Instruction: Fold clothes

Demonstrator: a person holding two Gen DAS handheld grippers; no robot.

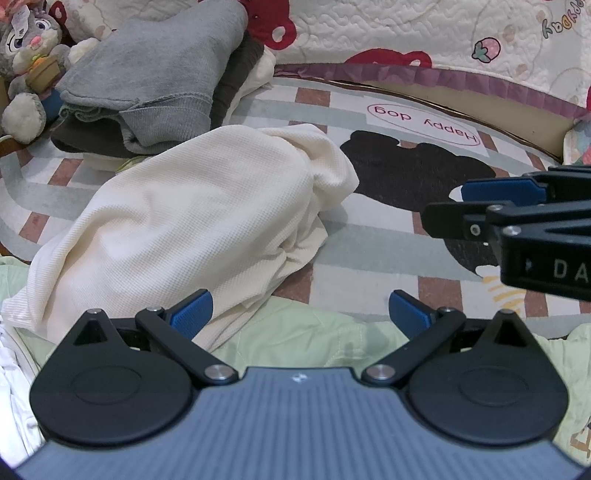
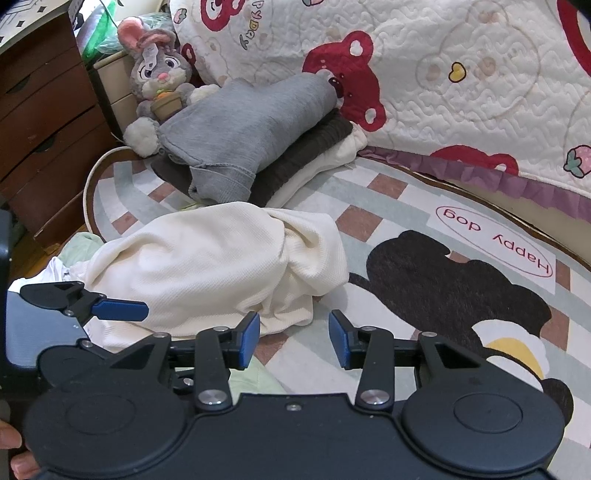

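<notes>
Left wrist view: the left gripper [image 1: 301,314] is pointing down over a rug [image 1: 369,236], its blue-padded jaws standing wide apart with nothing between them. A crumpled cream garment [image 1: 192,221] is lying heaped on the rug just ahead; its near edge is passing behind the left-hand pad, and whether the pad is touching it is hard to tell. A pale green garment [image 1: 306,336] is spreading under the jaws, mostly hidden by the gripper body. White cloth [image 1: 14,387] is cut off at the left edge. Farther back, a pile of folded clothes [image 1: 155,74] with a grey top layer is resting against a plush rabbit [image 1: 29,55], which is half cropped. A quilted bedspread [image 1: 424,33] is hanging behind. The right gripper [image 1: 506,192] is entering from the right edge, only partly showing.

Right wrist view: the right gripper [image 2: 293,338] is hovering with jaws parted and empty, over bare rug [image 2: 388,229] just right of the cream garment [image 2: 221,269]. The left gripper's blue finger [image 2: 120,309] is reaching in from the left, overlapping the garment's lower edge; its other finger is out of sight. The folded pile [image 2: 251,129] and rabbit [image 2: 155,77] are sitting beyond, beside a wooden drawer unit [image 2: 44,122]. The bedspread [image 2: 461,81] is filling the upper right. A person's fingertips [image 2: 13,450] are showing, cut off, at the lower left corner.
</notes>
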